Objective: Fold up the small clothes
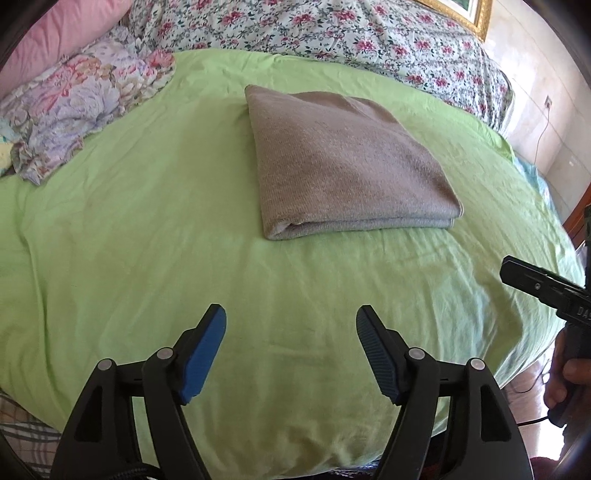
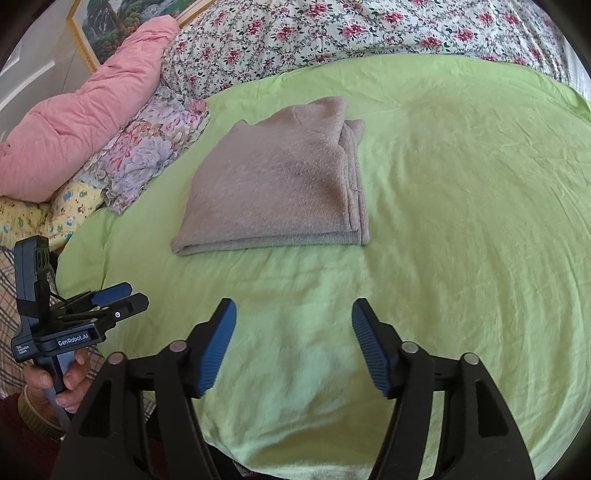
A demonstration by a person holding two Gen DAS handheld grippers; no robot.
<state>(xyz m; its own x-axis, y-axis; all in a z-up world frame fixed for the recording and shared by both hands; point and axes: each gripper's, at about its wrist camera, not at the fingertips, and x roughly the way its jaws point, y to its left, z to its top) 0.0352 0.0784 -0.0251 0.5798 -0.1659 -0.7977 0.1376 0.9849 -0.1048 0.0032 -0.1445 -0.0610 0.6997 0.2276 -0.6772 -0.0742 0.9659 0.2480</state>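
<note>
Sweater (image 1: 343,162), grey and knitted, is lying folded in a thick rectangle on the green sheet (image 1: 147,221); it is looking soft and light, so I judge its near layered edge the best place for gripping. Both the left gripper (image 1: 291,321) and the right gripper (image 2: 293,314) are hovering spread and empty, well apart from it. Only the right view is showing the stacked layers on its side and the pink quilt (image 2: 85,122).

Folded garment (image 1: 343,162) ahead of the left gripper (image 1: 291,314): plain grey-beige knit. Sheet (image 1: 147,221) under both grippers: lime green. Beyond it, quilt (image 2: 332,33): white, pink-red flowers. Left of the right gripper (image 2: 293,308): pink duvet (image 2: 81,122), pastel floral cloth (image 2: 147,147). Finger pads (image 2: 218,347): blue on black.
</note>
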